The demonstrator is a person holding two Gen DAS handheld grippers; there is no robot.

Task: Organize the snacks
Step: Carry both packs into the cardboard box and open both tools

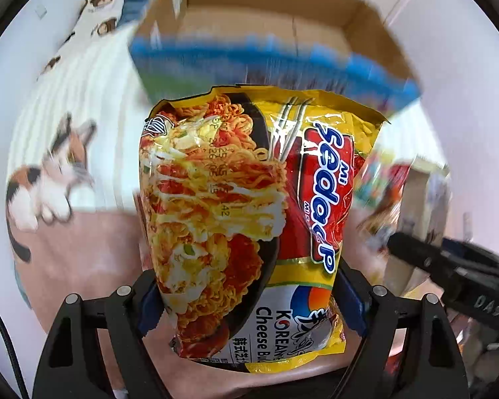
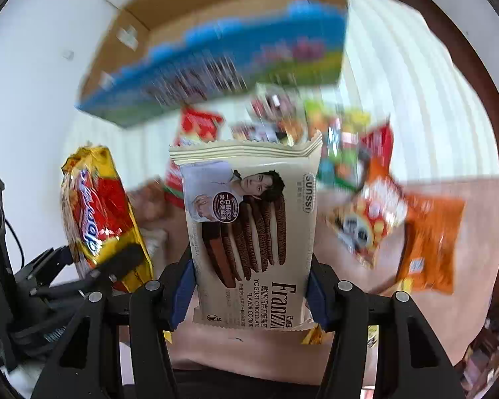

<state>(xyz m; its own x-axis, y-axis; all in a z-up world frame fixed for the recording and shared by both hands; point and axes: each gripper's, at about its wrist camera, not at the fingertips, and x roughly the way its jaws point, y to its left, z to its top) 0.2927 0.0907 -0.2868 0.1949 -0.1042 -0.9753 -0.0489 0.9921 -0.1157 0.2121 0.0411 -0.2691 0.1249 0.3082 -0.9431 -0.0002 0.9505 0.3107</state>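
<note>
Carry step, I judge: left gripper [image 1: 249,302] pinches noodle packet [image 1: 249,212], frame centre; right gripper [image 2: 251,294] clamps cookie packet [image 2: 249,232], centre. Next I take both to cardboard box [image 2: 216,13], top of frame, then let go inside.

Motion smears the cardboard box [image 2: 216,50] across the top of both views — its printed blue-and-green side cannot be read. The loose snack packets [image 2: 316,126] at centre right of the right wrist view are blurred past naming. The noodle packet [image 1: 243,206] hides the left fingers' pads — its lower text is cut off.
</note>
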